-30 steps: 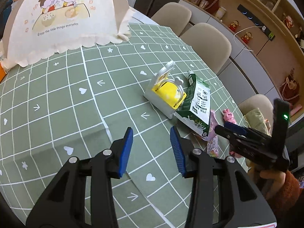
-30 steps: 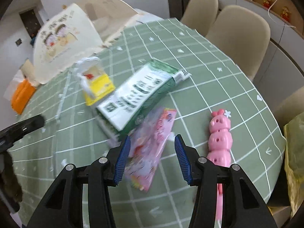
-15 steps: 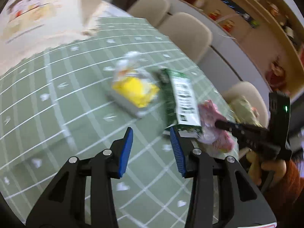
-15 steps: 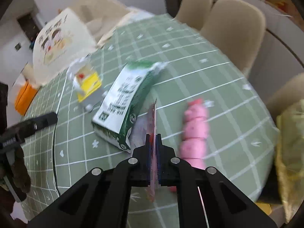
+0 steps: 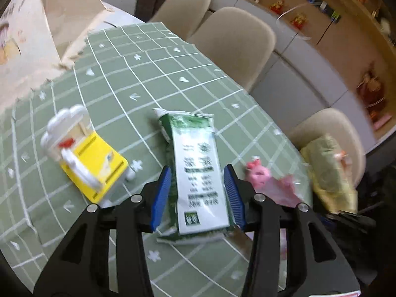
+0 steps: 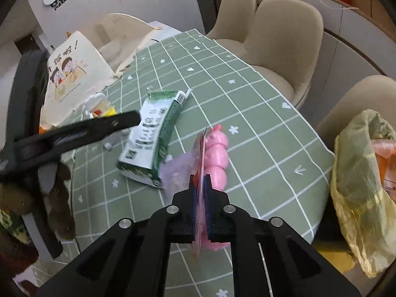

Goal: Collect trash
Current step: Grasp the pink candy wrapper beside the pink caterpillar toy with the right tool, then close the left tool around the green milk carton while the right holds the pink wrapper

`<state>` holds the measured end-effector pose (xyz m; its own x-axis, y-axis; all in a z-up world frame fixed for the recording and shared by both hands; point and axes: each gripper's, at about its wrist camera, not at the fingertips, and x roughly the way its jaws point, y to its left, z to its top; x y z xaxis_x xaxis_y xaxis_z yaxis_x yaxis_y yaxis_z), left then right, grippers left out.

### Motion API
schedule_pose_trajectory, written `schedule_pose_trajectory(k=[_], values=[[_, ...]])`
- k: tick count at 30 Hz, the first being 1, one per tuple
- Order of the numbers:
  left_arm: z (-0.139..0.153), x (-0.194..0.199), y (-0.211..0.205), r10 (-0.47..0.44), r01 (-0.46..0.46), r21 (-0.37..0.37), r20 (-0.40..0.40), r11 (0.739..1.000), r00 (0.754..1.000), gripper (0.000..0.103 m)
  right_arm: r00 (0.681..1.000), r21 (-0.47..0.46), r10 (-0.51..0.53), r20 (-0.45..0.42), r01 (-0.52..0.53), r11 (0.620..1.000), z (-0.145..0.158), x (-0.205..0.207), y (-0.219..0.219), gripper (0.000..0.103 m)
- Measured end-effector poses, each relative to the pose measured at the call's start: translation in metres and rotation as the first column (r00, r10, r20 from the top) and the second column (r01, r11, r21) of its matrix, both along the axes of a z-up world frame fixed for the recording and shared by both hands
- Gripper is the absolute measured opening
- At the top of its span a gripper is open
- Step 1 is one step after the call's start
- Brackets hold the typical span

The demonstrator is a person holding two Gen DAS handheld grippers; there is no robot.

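R gripper [image 6: 200,185], low centre of the right wrist view: jaws narrow, pinching a thin pink wrapper [image 6: 201,153] edge-on between the pads. A sec ago they stood wide over that wrapper lying flat on the cloth; now it's up off the table. Jaws are easing apart a touch at this moment, but the wrapper's still between them. So one piece of trash looks picked, though the grip may be loosening.

Just behind the wrapper, pink pig toy [image 6: 217,156] lies on the green cloth [image 6: 259,113]. Right edge of frame: yellow bag [image 6: 356,178] on a chair, probably the drop spot, well apart from the gripper.

L gripper [image 5: 198,193], low centre of the left wrist view: jaws mid-wide and opening, straddling the near end of the green carton [image 5: 198,173]; pads beside it, not pressing as far as I can tell. A sec ago it hovered over bare cloth w/ the carton off to the right, so it has lined up on piece no. 2. Carton lies flat, mid-table. Yellow toy [image 5: 91,165] to its left, near, not touching.
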<state>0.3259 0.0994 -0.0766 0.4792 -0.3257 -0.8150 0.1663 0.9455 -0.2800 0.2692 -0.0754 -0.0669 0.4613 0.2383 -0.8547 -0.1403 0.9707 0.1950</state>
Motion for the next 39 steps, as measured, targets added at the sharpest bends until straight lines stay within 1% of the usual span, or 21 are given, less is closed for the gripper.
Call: schedule_pose_trajectory(k=[1, 2, 3, 5, 6, 8, 10, 12, 13, 14, 18, 22, 25, 27, 29, 31, 32, 34, 35, 36, 39], values=[[-0.001, 0.001, -0.003, -0.004, 0.004, 0.023, 0.004, 1.0, 1.0, 0.042, 1.0, -0.007, -0.007, 0.011, 0.007, 1.0, 0.001, -0.004, -0.002, 0.022], [-0.003, 0.001, -0.006, -0.01, 0.009, 0.045, 0.009, 0.999, 1.0, 0.042, 1.0, -0.003, -0.014, 0.018, 0.014, 1.0, 0.001, -0.007, -0.005, 0.033], [-0.004, 0.001, -0.01, -0.019, 0.017, 0.075, 0.016, 0.997, 1.0, 0.042, 0.999, 0.003, -0.025, 0.02, 0.025, 1.0, 0.002, -0.01, -0.009, 0.037], [-0.009, 0.001, -0.014, -0.035, 0.032, 0.129, 0.024, 0.991, 0.999, 0.042, 0.999, 0.007, -0.049, 0.017, 0.049, 0.999, 0.001, -0.014, -0.017, 0.037], [-0.014, 0.001, -0.016, -0.049, 0.046, 0.165, 0.012, 0.985, 0.999, 0.042, 0.998, 0.003, -0.058, 0.015, 0.058, 0.998, 0.001, -0.015, -0.019, 0.037], [-0.021, 0.003, -0.014, -0.052, 0.055, 0.181, -0.018, 0.982, 0.998, 0.043, 0.997, -0.012, -0.074, 0.015, 0.074, 0.997, 0.001, -0.017, -0.025, 0.037], [-0.024, 0.005, -0.006, -0.046, 0.051, 0.155, -0.036, 0.987, 0.998, 0.043, 0.996, -0.014, -0.086, 0.016, 0.086, 0.996, 0.002, -0.02, -0.03, 0.037], [-0.026, 0.006, 0.0, -0.051, 0.058, 0.104, -0.068, 0.993, 0.996, 0.043, 0.995, -0.01, -0.096, 0.019, 0.096, 0.995, 0.002, -0.022, -0.033, 0.037], [-0.027, 0.006, 0.003, -0.057, 0.064, 0.075, -0.098, 0.995, 0.994, 0.043, 0.994, -0.01, -0.103, 0.02, 0.103, 0.995, 0.001, -0.021, -0.034, 0.037], [-0.028, 0.005, 0.004, -0.063, 0.069, 0.064, -0.104, 0.996, 0.993, 0.043, 0.994, -0.012, -0.109, 0.018, 0.11, 0.994, 0.001, -0.021, -0.035, 0.037], [-0.027, -0.006, 0.007, -0.097, 0.105, 0.079, -0.106, 0.991, 0.99, 0.044, 0.992, 0.002, -0.13, 0.002, 0.13, 0.992, -0.002, -0.022, -0.036, 0.037], [-0.024, -0.02, 0.02, -0.104, 0.114, 0.095, -0.099, 0.989, 0.99, 0.044, 0.988, 0.057, -0.153, -0.033, 0.155, 0.986, -0.009, -0.019, -0.041, 0.037], [-0.024, -0.024, 0.031, -0.09, 0.098, 0.066, -0.12, 0.993, 0.989, 0.044, 0.978, 0.11, -0.191, -0.089, 0.2, 0.974, -0.022, -0.008, -0.047, 0.037], [-0.025, -0.027, 0.035, -0.082, 0.088, 0.044, -0.131, 0.995, 0.988, 0.044, 0.964, 0.16, -0.214, -0.157, 0.239, 0.958, -0.035, 0.001, -0.051, 0.037], [-0.025, -0.029, 0.037, -0.079, 0.085, 0.037, -0.133, 0.996, 0.988, 0.044, 0.958, 0.214, -0.223, -0.178, 0.259, 0.942, -0.041, 0.003, -0.055, 0.037], [-0.024, -0.03, 0.037, -0.081, 0.087, 0.038, -0.129, 0.996, 0.988, 0.044, 0.956, 0.243, -0.222, -0.193, 0.266, 0.933, -0.043, 0.005, -0.058, 0.037], [-0.024, -0.03, 0.037, -0.082, 0.088, 0.036, -0.128, 0.996, 0.988, 0.044, 0.957, 0.243, -0.217, -0.192, 0.261, 0.934, -0.043, 0.005, -0.058, 0.036], [-0.024, -0.029, 0.036, -0.083, 0.087, 0.028, -0.126, 0.996, 0.989, 0.044, 0.963, 0.24, -0.198, -0.184, 0.24, 0.941, -0.042, 0.004, -0.056, 0.027], [-0.023, -0.029, 0.035, -0.083, 0.086, 0.022, -0.124, 0.996, 0.989, 0.044, 0.964, 0.228, -0.194, -0.179, 0.232, 0.946, -0.041, 0.003, -0.055, 0.018], [-0.021, -0.028, 0.035, -0.084, 0.086, 0.012, -0.119, 0.996, 0.989, 0.044, 0.966, 0.212, -0.192, -0.175, 0.227, 0.951, -0.039, 0.003, -0.054, 0.015], [-0.016, -0.028, 0.036, -0.09, 0.088, -0.021, -0.099, 0.996, 0.991, 0.044, 0.974, 0.177, -0.176, -0.139, 0.2, 0.964, -0.032, 0.001, -0.055, 0.011]])
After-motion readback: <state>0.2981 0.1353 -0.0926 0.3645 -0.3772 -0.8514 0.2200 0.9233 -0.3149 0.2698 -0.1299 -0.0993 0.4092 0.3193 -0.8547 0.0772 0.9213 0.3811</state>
